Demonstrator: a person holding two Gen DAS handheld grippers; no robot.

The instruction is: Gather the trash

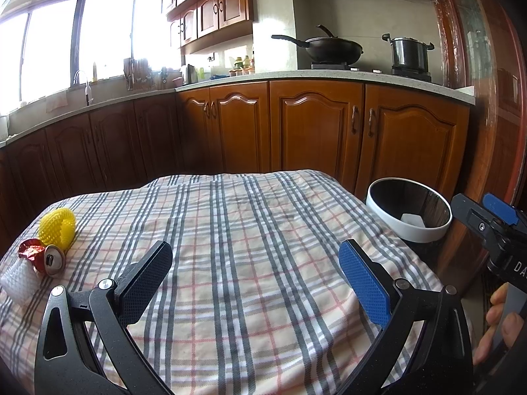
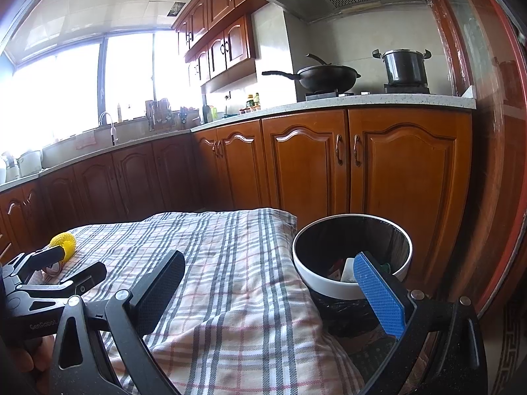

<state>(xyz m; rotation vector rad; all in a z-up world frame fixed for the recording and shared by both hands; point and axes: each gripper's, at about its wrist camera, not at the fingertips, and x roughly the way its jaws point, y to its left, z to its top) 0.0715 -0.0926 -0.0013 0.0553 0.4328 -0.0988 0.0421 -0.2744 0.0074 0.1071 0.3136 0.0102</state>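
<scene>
Trash (image 1: pixel 49 250) is gathered in a small group at the near left corner of the table, well apart from both grippers. The left gripper (image 1: pixel 255 275) is seen with its jaws spread wide above the checked tablecloth (image 1: pixel 250 223); nothing is held between the black pad (image 1: pixel 145 283) and the blue pad (image 1: pixel 364 283). The right gripper (image 2: pixel 268 291) is likewise spread wide and holds nothing; its black finger is positioned over the cloth and its blue finger (image 2: pixel 378 296) over the near rim of the bin.

The group consists of a yellow foam net (image 1: pixel 57 227), a crushed can (image 1: pixel 54 260) lying on its side with its top facing the camera, a red foil wrapper (image 1: pixel 29 250) touching the can, and a white foam net (image 1: pixel 19 281) just beside them at the cloth's edge. In the right wrist view only the yellow net (image 2: pixel 64 242) is plainly visible, partly hidden behind the left gripper.

The bin (image 1: pixel 408 212), black with a white rim ring, is placed just beside the table's right edge. A white scrap (image 1: pixel 411 219) is visible inside it; in the right wrist view further items lie in it, too obscured to be identified.

Beyond the table, wooden base cabinets (image 1: pixel 313 125) carry a pale worktop, on which a wok (image 1: pixel 332 49) and a steel pot (image 1: pixel 408 54) are set on burners
</scene>
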